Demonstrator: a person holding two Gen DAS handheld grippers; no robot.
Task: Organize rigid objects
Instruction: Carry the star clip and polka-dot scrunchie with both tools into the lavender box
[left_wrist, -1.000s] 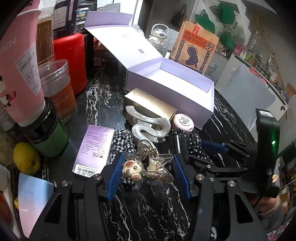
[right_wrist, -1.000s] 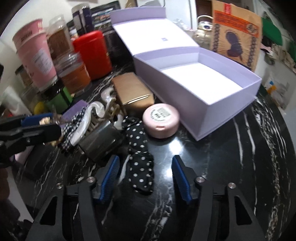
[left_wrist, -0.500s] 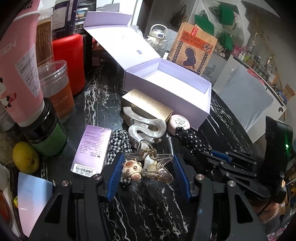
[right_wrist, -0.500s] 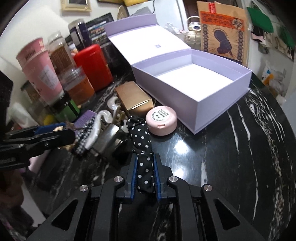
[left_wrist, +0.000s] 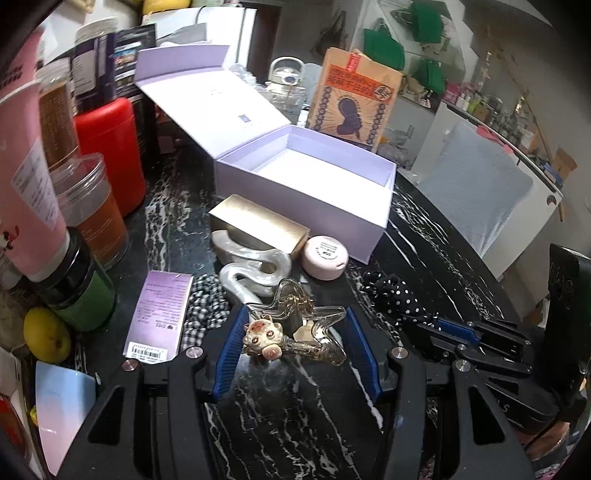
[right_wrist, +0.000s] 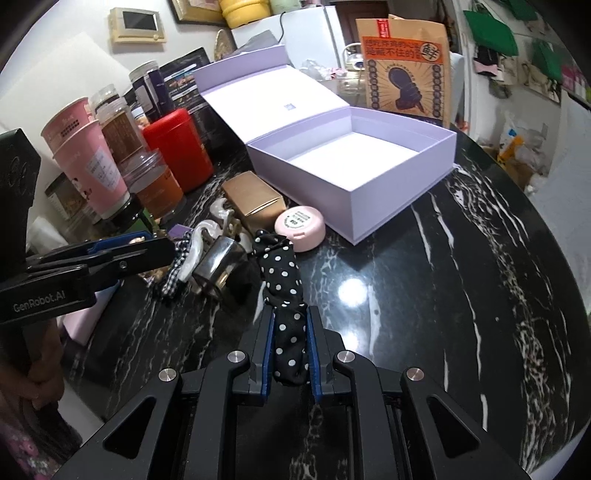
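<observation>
On the black marble table (right_wrist: 461, 280) the lavender box (right_wrist: 391, 192) stands open toward the far edge, its hinged lid (right_wrist: 273, 99) thrown back on the left. Its white floor is bare; nothing lies inside.

The right gripper (right_wrist: 290, 350) is clamped on the near end of the black polka-dot hair tie (right_wrist: 282, 291), its blue pads pressing the cloth from both sides. The tie's far end reaches toward the pink round compact (right_wrist: 300, 228), which sits just in front of the box's near wall, beside the gold carton (right_wrist: 255, 199).

The left gripper (left_wrist: 295, 347) has its fingers spread apart, one on either side of the clear star-shaped hair clip (left_wrist: 306, 328) with a small animal charm (left_wrist: 263, 338); neither pad is seen pressing on it. Just beyond lie the pearly wavy claw clip (left_wrist: 255, 266), a checked scrunchie (left_wrist: 207, 314) and a purple labelled packet (left_wrist: 160, 314).

Along the table's left edge stand the containers: a red canister (left_wrist: 110, 155), a clear jar with orange contents (left_wrist: 92, 210), a pink paper cup (left_wrist: 22, 177) stacked on a dark green jar (left_wrist: 77, 291), and a lemon (left_wrist: 46, 334) near the corner. A brown printed bag (right_wrist: 406, 62) stands behind the box.
</observation>
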